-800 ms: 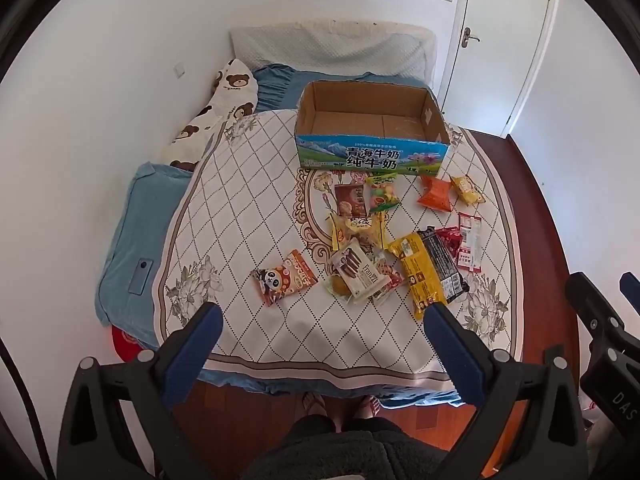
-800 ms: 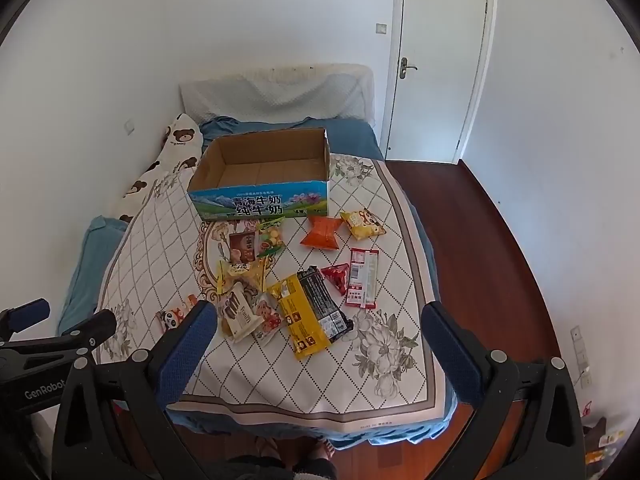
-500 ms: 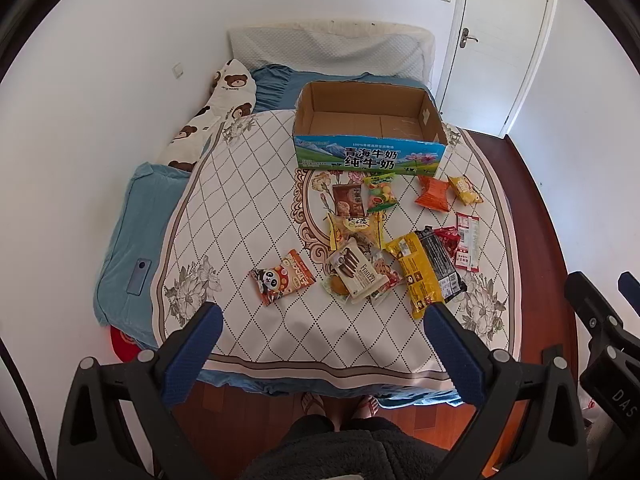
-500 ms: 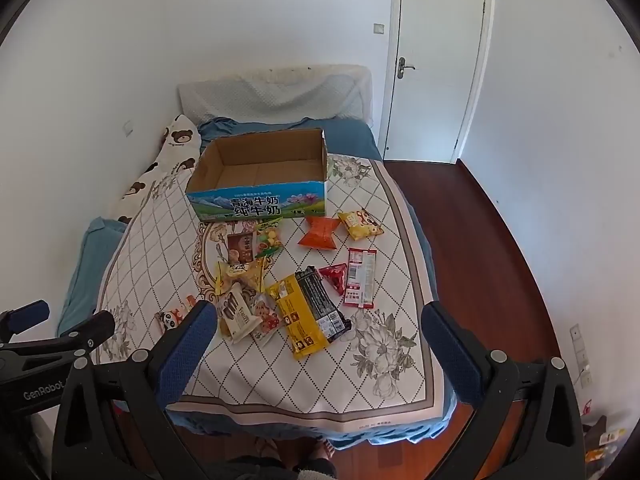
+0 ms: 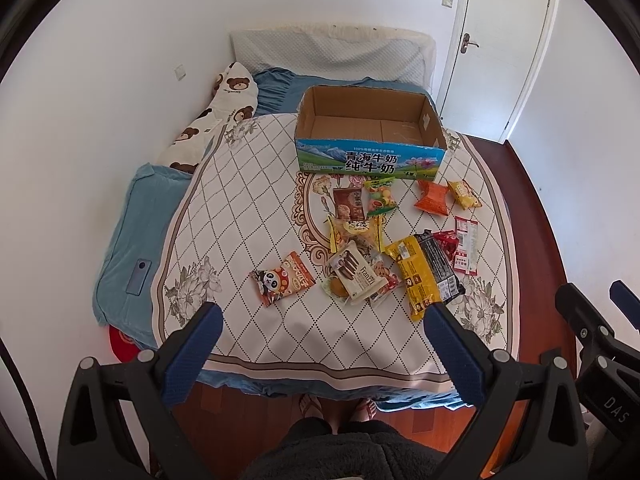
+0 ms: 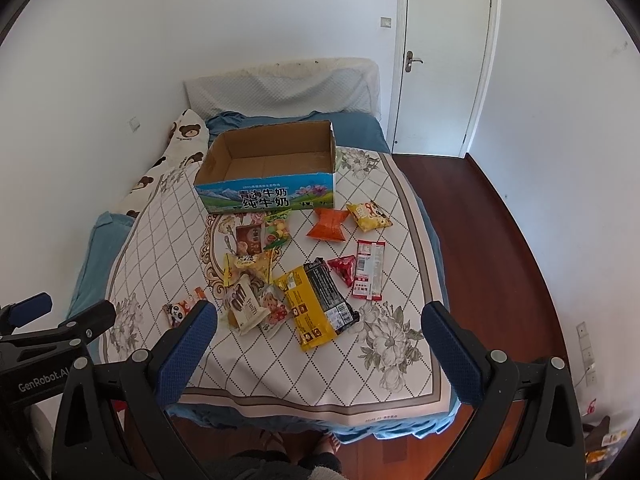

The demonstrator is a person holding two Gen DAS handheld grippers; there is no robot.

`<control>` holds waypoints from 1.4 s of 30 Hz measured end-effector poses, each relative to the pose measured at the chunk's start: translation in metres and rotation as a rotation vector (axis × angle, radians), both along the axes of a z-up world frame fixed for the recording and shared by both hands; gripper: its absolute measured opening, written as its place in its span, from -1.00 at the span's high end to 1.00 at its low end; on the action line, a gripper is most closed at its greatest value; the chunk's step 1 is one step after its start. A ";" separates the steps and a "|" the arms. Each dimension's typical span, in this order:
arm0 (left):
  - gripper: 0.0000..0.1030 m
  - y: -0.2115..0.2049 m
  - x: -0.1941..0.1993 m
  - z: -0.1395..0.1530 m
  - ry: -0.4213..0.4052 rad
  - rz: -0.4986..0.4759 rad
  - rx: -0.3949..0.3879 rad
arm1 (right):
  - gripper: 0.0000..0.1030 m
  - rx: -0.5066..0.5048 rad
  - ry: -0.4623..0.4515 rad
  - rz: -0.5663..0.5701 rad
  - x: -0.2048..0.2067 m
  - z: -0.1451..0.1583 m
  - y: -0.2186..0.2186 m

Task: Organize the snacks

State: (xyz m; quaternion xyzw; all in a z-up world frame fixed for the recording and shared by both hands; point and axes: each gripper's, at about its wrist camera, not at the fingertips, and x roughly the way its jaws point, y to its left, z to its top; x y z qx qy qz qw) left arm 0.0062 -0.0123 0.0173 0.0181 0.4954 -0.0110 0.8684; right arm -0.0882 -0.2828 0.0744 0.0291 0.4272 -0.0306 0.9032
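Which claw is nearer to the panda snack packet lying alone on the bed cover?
Left. The left claw hangs open just below the panda snack packet; the right claw is off to the packet's right, nearer the yellow-and-black packet.

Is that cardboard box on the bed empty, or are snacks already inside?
Empty. The cardboard box shows only its bare brown floor in both views; every snack packet lies outside it on the bedspread.

Bright, sharp daylight; fisheye-warped, vignetted edges.

box (image 5: 370, 128): matt cardboard showing | snack packets (image 5: 428, 268): glossy plastic gleaming | bedspread (image 5: 248, 216): printed cloth lying | floor (image 6: 492, 216): polished wood shining
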 end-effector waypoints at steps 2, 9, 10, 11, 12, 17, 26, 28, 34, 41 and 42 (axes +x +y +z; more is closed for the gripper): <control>-1.00 0.002 0.000 0.002 -0.002 0.001 -0.002 | -1.00 0.000 -0.003 -0.004 -0.001 0.001 -0.001; -1.00 0.008 -0.006 0.006 -0.021 0.008 -0.011 | -1.00 0.009 -0.017 -0.018 -0.002 0.004 -0.007; -1.00 0.009 -0.007 0.005 -0.023 0.009 -0.013 | -1.00 0.009 -0.020 -0.020 -0.002 0.004 -0.007; -1.00 0.009 -0.007 0.006 -0.023 0.009 -0.014 | -1.00 0.009 -0.022 -0.021 -0.002 0.004 -0.008; -1.00 0.010 -0.008 0.005 -0.025 0.009 -0.014 | -1.00 0.009 -0.022 -0.022 -0.003 0.005 -0.008; -1.00 0.010 -0.008 0.004 -0.025 0.009 -0.014 | -1.00 0.010 -0.026 -0.026 -0.003 0.006 -0.009; -1.00 0.011 -0.009 0.004 -0.028 0.010 -0.008 | -1.00 0.005 -0.026 -0.027 -0.002 0.006 -0.009; -1.00 0.011 -0.008 0.004 -0.029 0.011 -0.006 | -1.00 0.008 -0.024 -0.029 -0.001 0.006 -0.009; -1.00 0.011 -0.009 0.004 -0.029 0.010 -0.008 | -1.00 0.005 -0.021 -0.036 0.000 0.005 -0.009; -1.00 0.008 -0.009 0.004 -0.029 0.011 -0.006 | -1.00 0.003 -0.024 -0.031 0.000 0.006 -0.009; -1.00 0.009 -0.009 0.004 -0.029 0.011 -0.007 | -1.00 0.003 -0.024 -0.031 0.000 0.006 -0.009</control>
